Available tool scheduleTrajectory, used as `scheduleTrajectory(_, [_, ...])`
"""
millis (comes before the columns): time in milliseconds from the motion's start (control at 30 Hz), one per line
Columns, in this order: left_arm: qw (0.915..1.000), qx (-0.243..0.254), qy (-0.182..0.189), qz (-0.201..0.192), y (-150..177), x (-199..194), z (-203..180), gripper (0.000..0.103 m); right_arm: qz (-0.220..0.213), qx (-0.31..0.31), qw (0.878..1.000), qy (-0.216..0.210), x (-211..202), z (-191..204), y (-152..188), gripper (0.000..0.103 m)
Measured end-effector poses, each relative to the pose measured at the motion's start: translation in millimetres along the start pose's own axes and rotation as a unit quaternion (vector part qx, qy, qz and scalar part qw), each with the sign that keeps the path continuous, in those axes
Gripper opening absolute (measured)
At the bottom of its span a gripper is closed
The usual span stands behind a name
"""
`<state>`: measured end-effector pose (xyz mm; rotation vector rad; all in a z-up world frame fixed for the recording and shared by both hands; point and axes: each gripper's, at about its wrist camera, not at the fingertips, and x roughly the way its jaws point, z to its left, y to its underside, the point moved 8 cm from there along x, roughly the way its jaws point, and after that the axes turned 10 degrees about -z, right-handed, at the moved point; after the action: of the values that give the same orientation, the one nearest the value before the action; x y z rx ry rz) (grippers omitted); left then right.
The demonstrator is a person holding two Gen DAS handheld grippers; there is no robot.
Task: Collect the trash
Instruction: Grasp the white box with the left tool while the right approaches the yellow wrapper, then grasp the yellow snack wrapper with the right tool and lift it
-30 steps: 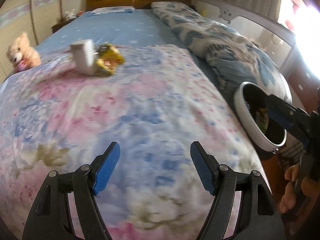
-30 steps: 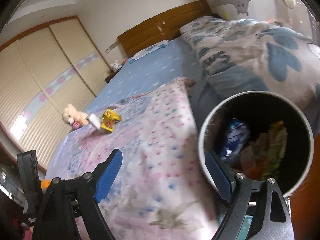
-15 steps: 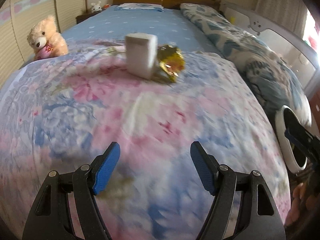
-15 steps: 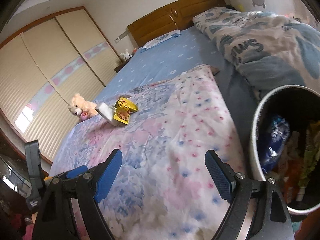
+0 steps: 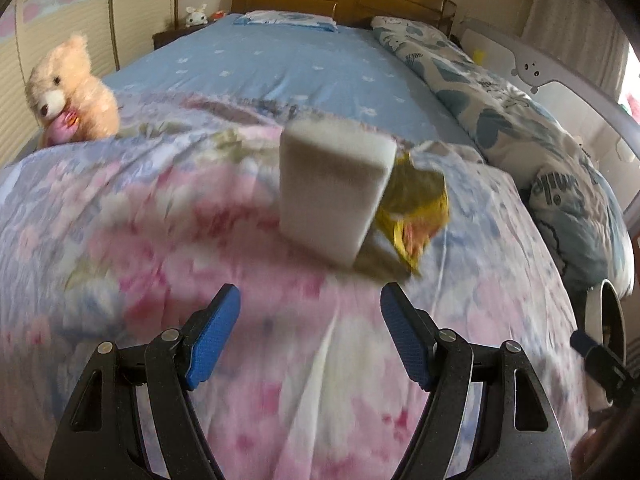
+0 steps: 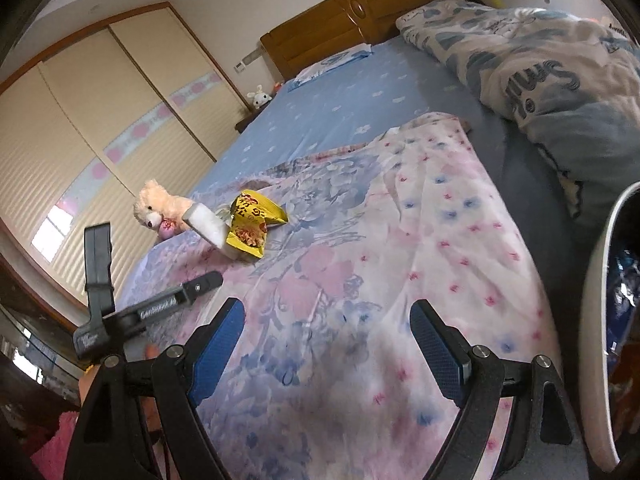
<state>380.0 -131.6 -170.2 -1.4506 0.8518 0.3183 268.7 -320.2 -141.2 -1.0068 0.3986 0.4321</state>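
My pads [image 5: 212, 332] are textured blue rubber. The wrapper [image 6: 252, 228] at eleven o'clock looks glossy. The quilt [image 6: 360, 280] is soft cloth.

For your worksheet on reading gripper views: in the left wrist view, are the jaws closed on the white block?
No: the left gripper stands open and empty, short of the white block on the floral blanket.
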Motion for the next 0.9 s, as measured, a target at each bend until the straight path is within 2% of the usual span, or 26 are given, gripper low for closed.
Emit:
scheduleTrajectory(133, [0.9999,0.002,0.007,-0.009,-12.5,12.6,-2.6,0.073,0.004,0.007,1.000,0.000,9.8,-1.4,-1.8,0.086])
scheduleTrajectory(167, [0.9999,0.003,0.009,-0.011,-14.0,13.8,-3.1,0.067,0.005,0.008,1.000,0.000,12.5,-1.2,-2.1,0.086])
scheduleTrajectory(200, [0.9998,0.003,0.014,-0.011,-15.0,15.8,-4.0,0.054,0.006,0.008,1.000,0.000,14.5,-0.9,-2.8,0.086])
scheduleTrajectory(233, [0.9998,0.002,0.019,-0.008,-14.9,17.8,-4.3,0.045,0.006,0.009,1.000,0.000,16.6,-0.8,-3.4,0.086])
scheduleTrajectory(267, [0.9997,0.001,0.024,-0.006,-15.0,19.9,-4.6,0.028,0.006,0.008,1.000,-0.002,18.5,0.1,-4.1,0.086])
scheduleTrajectory(300, [0.9992,-0.003,0.040,-0.003,-14.7,21.0,-6.5,0.020,0.006,0.008,1.000,-0.002,20.5,0.8,-4.7,0.086])
scheduleTrajectory(500, [0.9993,0.005,0.034,-0.014,-8.2,5.4,-6.3,0.010,0.009,0.006,1.000,-0.012,38.8,14.2,-7.4,0.085])
scheduleTrajectory(800, [0.9978,-0.054,0.035,-0.013,36.5,-55.0,17.7,0.010,0.023,-0.005,0.999,-0.039,89.3,54.7,-13.7,0.081])
scheduleTrajectory(900, [0.9977,-0.058,0.032,-0.013,49.7,-66.6,19.1,0.010,0.025,-0.005,0.999,-0.046,107.4,68.6,-17.7,0.080])
